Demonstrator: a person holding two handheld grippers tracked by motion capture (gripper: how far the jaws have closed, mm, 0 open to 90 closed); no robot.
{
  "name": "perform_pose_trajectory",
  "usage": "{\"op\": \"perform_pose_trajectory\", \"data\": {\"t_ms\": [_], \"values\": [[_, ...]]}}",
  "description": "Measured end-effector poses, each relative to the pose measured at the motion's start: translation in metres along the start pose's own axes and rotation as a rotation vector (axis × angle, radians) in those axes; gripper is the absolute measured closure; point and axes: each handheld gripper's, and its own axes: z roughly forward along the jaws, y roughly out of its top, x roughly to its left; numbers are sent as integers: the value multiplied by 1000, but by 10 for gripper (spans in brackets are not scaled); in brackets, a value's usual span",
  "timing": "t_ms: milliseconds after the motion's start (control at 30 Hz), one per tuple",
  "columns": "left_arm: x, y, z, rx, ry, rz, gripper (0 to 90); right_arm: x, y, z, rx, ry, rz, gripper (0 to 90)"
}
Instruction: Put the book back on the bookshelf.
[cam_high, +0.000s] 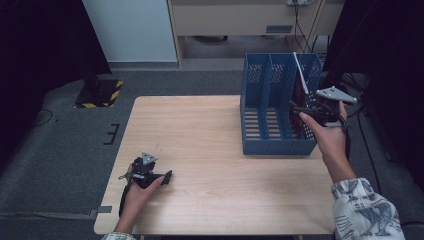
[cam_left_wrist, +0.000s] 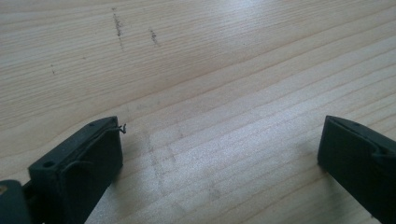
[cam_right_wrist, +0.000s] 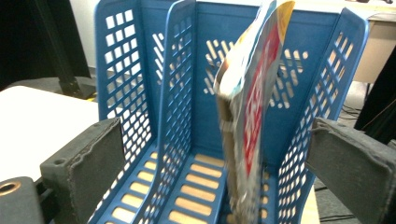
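**Magazine released upright in the file rack, straight ahead of the right gripper**

The right gripper (cam_high: 306, 109) is seen with its jaws spread wide and nothing pressed between the pads; the magazine (cam_right_wrist: 250, 112) stands free in the gap ahead of them, touched by neither pad as far as can be told. From this gripper the magazine lies directly forward, in the rightmost compartment of the blue file rack (cam_high: 255, 115), at the right side of the table (cam_high: 200, 165). Its long axis runs nearly upright, with the top edge tilted a little, and its bottom edge is lodged on the slotted floor of the compartment. Whether it leans on the right wall or the divider cannot be told for certain.

The right hand is judged much the nearer to the magazine; any further handling, or a clean withdrawal, would be made straight back along the line of the jaws so that the thin edge is not knocked.

The left gripper (cam_high: 167, 176) is held low over bare wood near the table's front left, well apart from the rack, its jaws parted and empty.

The magazine is seen as thin, glossy and floppy, printed in red and white with a yellow corner at the top; its image is somewhat blurred.
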Motion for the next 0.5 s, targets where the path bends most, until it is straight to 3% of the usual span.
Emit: {"op": "perform_pose_trajectory", "data": {"t_ms": [500], "values": [[0,0,0,0,1,0,0,14,-39,-18,33,51,10,44]]}}
